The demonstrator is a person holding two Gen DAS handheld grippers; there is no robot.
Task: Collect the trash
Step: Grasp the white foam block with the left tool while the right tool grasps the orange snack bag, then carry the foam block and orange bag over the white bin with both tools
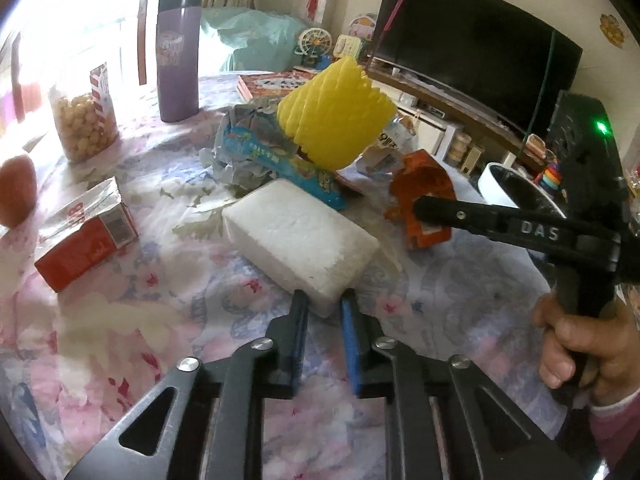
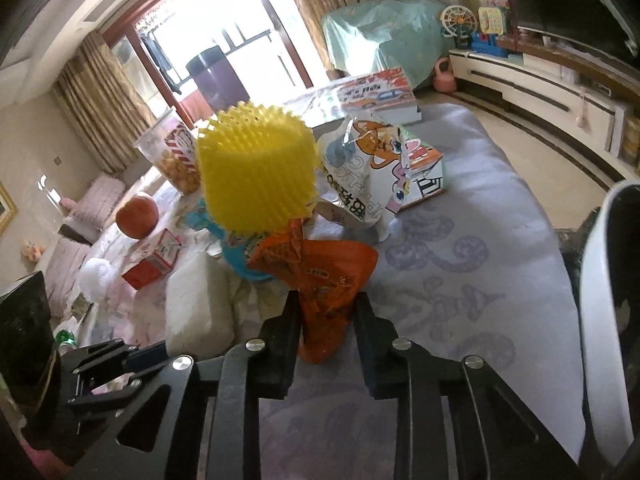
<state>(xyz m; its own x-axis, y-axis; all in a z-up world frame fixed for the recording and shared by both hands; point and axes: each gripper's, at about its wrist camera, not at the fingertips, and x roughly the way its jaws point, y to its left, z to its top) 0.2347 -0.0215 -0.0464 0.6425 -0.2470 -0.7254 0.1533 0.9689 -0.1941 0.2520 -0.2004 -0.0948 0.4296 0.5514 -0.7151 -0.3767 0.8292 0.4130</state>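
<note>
An orange snack wrapper [image 2: 324, 284] stands crumpled on the floral tablecloth, and my right gripper [image 2: 325, 300] is open with a finger on each side of it. It also shows in the left wrist view [image 1: 424, 196] with the right gripper [image 1: 420, 204] at it. A white foam block [image 1: 298, 236] lies in front of my left gripper [image 1: 323, 300], which is open with its tips at the block's near corner. Behind are a yellow spiky plastic piece [image 1: 336, 116], a blue wrapper [image 1: 280, 160] and a cartoon-printed bag [image 2: 372, 176].
A white bin [image 2: 600, 300] stands at the table's right edge. A red carton [image 1: 86, 236], a popcorn jar [image 1: 84, 120], a purple tumbler [image 1: 178, 56] and an orange fruit [image 1: 16, 192] stand at the left. Books [image 2: 376, 92] lie at the back.
</note>
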